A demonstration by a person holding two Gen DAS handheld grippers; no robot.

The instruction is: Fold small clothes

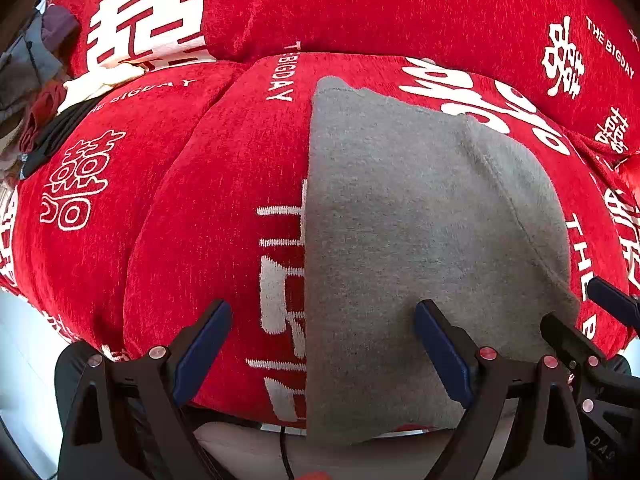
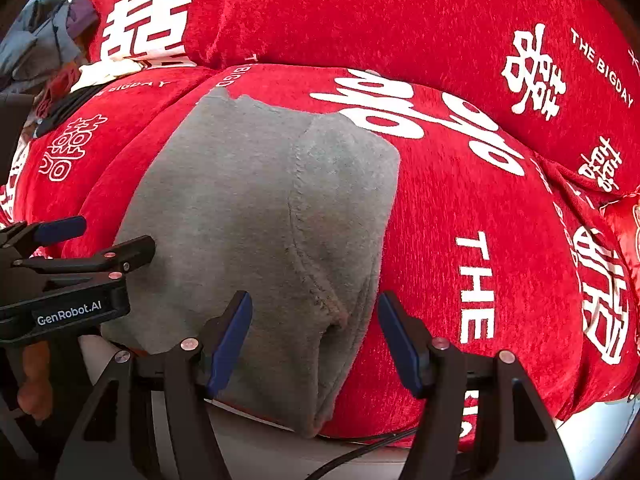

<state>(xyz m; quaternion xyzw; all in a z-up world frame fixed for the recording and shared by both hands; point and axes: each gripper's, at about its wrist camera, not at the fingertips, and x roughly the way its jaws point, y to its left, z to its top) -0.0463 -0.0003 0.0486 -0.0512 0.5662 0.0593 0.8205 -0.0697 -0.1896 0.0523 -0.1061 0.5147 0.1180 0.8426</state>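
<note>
While the gray garment [image 1: 420, 240] lies flat on the red sofa cover [image 1: 224, 200], we hold our left gripper [image 1: 323, 354] and right gripper [image 2: 314, 344] spread wide, gripping nothing.

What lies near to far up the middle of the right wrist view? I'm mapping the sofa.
Right gripper, jaws open → grey garment → red seat cushion → red back cushion.
</note>
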